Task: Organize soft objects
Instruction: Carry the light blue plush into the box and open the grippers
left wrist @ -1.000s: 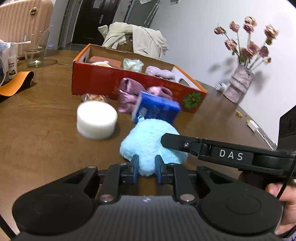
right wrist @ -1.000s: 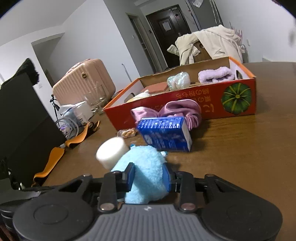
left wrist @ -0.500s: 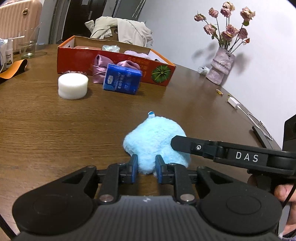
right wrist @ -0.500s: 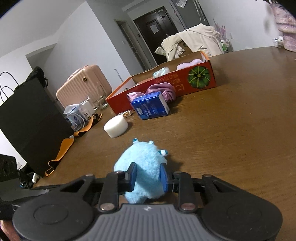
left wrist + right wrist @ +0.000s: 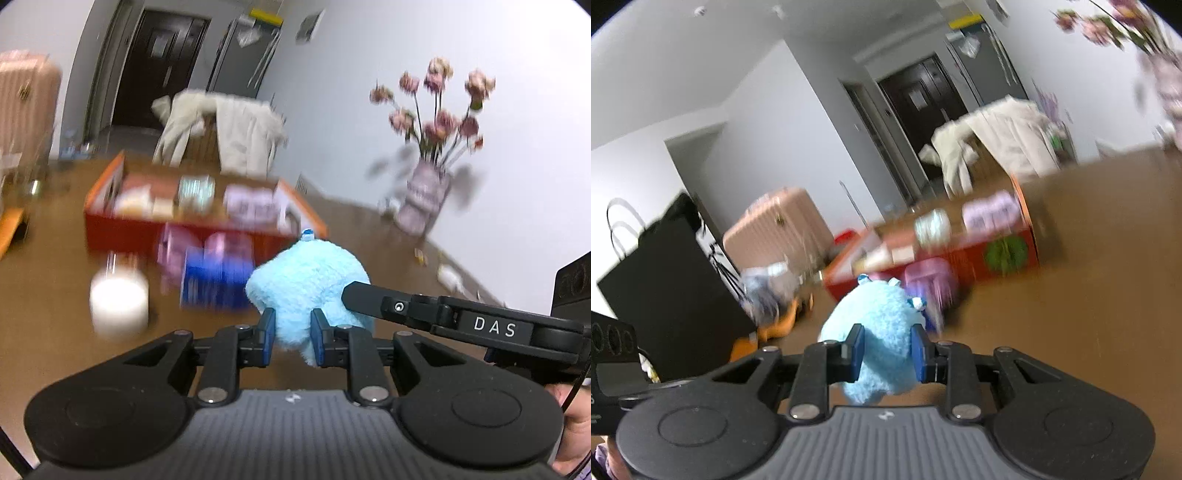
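A fluffy light-blue plush toy (image 5: pixel 306 280) hangs above the wooden table, held from two sides. My left gripper (image 5: pixel 293 332) is shut on its near edge. My right gripper (image 5: pixel 886 350) is shut on another part of the plush toy (image 5: pixel 879 325), and its black finger (image 5: pixel 424 310) reaches in from the right in the left wrist view. Beyond the toy stands the open red cardboard box (image 5: pixel 122 229) with several soft items inside. In the right wrist view the red box (image 5: pixel 967 258) lies ahead and to the right.
In front of the box lie a white foam cylinder (image 5: pixel 118 299), a blue packet (image 5: pixel 218 280) and pink satin cloth (image 5: pixel 173 247). A vase of flowers (image 5: pixel 424 199) stands at the far right. A black bag (image 5: pixel 665 295) and a pink suitcase (image 5: pixel 775 229) are to the left.
Both grippers have risen with the blue plush toy, which has left the table top. Both views now tilt up and are blurred by motion.
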Available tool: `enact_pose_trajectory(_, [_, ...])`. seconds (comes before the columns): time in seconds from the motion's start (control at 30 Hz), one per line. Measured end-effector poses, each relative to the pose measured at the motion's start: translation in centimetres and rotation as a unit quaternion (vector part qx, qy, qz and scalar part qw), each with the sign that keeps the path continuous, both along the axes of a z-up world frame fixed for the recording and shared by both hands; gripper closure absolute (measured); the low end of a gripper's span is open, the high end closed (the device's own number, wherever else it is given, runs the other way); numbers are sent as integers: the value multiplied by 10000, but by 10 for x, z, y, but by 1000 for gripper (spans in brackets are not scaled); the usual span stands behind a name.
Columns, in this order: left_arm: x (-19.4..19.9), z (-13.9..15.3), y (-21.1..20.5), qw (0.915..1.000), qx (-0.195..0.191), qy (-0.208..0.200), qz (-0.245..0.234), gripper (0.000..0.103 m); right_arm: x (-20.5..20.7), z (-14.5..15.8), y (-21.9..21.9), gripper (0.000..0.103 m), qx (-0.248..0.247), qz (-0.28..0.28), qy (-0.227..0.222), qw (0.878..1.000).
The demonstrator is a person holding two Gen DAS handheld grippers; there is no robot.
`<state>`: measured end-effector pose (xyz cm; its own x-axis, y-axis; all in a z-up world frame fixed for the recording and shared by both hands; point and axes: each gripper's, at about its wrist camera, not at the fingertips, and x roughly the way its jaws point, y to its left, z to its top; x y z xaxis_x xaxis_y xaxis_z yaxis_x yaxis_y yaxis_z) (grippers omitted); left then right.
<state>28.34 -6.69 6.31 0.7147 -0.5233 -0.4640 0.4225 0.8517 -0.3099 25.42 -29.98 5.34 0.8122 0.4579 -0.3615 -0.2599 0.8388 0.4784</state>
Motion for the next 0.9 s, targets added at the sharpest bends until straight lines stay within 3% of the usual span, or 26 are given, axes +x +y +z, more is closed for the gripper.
enact_pose_trajectory(0.1, [49, 19, -5, 9999, 43, -129, 59, 83, 52, 24, -5, 77, 7, 78, -138, 9999])
enact_pose_trajectory(0.23, [126, 29, -6, 9998, 78, 30, 198, 83, 129, 41, -3, 77, -106, 193, -66, 9997])
enact_pose_trajectory(0.33, [178, 22, -4, 9991, 141, 222, 322, 83, 183, 37, 3, 77, -261, 246, 134, 9993])
enact_pose_trajectory(0.47, [226, -3, -3, 9977, 434, 377, 351, 83, 254, 11, 11, 77, -188, 210, 608, 9977])
enact_pose_trajectory(0.57, [241, -23, -1, 9963, 598, 508, 349, 83, 291, -17, 24, 75, -297, 153, 989, 9945])
enact_pose_trajectory(0.7, [242, -34, 11, 9955, 701, 517, 364, 80, 309, -44, 40, 76, -784, 128, 1241, 9891])
enact_pose_trajectory(0.9, [238, -27, 30, 9944, 794, 411, 562, 77, 305, -46, 48, 75, -887, 284, 1276, 9874])
